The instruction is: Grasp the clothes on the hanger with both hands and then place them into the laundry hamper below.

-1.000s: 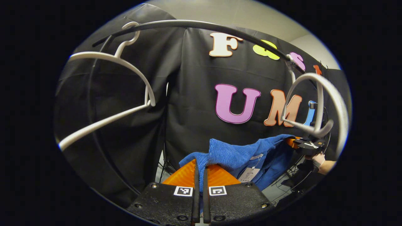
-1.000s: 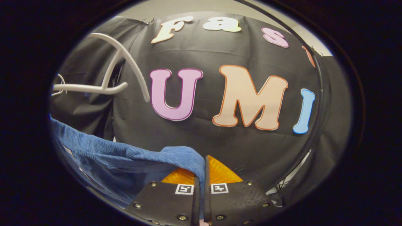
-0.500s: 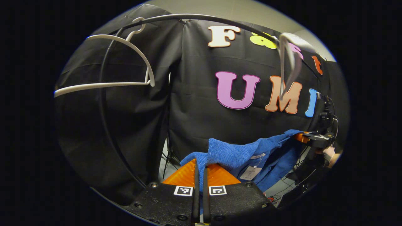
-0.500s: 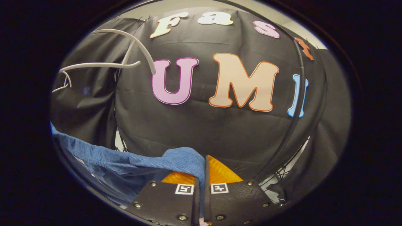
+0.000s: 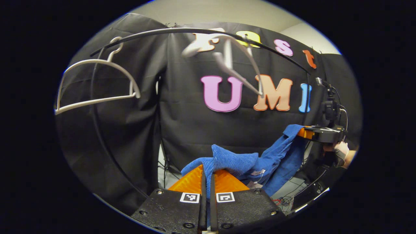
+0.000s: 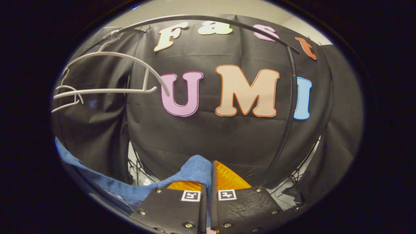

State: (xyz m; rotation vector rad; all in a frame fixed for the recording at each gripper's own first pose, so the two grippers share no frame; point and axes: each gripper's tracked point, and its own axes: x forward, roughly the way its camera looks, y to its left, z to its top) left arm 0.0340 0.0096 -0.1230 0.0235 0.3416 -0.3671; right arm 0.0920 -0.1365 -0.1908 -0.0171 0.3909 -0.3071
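Blue garment [image 5: 240,161] stretched between grippers; left gripper [image 5: 206,182] and right gripper [image 6: 208,182] jaws each pinching cloth fold.

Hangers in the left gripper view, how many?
2. One white hanger hangs at the left end of the rail; a second, blurred hanger sits near its middle. Others may be out of frame.
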